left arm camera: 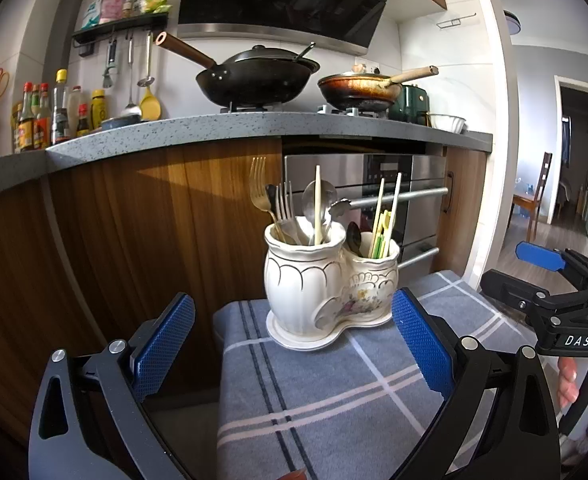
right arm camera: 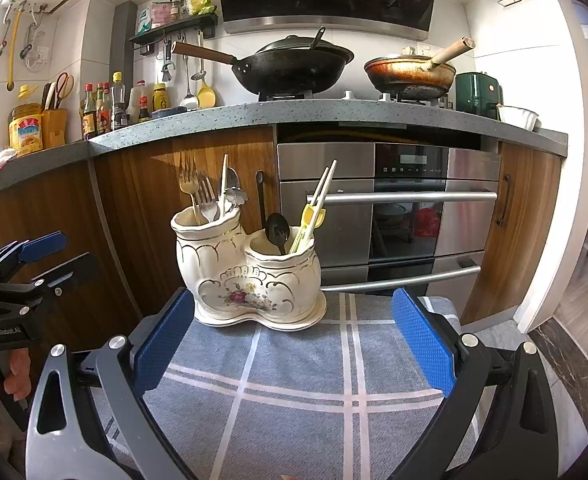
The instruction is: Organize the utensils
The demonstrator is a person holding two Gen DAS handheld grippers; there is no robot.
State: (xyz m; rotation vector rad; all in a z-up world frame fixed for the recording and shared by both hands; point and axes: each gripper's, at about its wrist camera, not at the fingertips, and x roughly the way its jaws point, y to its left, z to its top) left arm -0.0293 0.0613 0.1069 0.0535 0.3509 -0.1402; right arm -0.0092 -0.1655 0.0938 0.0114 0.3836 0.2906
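The utensils stand in a white ceramic holder (left arm camera: 329,276) with two cups, on a checked grey cloth (left arm camera: 333,400) in front of the kitchen cabinets.

In the left wrist view, the holder is at the far end of the cloth, a little right of the middle. The taller left cup keeps a gold fork (left arm camera: 260,188), steel forks, spoons and one pale chopstick (left arm camera: 317,204); the lower right cup keeps a black spoon and a bunch of chopsticks (left arm camera: 385,220). The left gripper (left arm camera: 294,340) is spread wide with nothing between its blue pads, near to the holder but not touching it. At the right edge I see the other gripper and some fingers (left arm camera: 569,376) on its handle.

In the right wrist view, the holder (right arm camera: 250,276) sits at the far left part of the cloth (right arm camera: 313,380). The right gripper (right arm camera: 294,340) is also spread wide and empty, pointing level toward it.

I think the utensils are light, stiff and smooth, so a metal handle may slip; best to pinch one high on the free handle and lift straight up. The holder looks fragile and could tip if a utensil drags on its rim.
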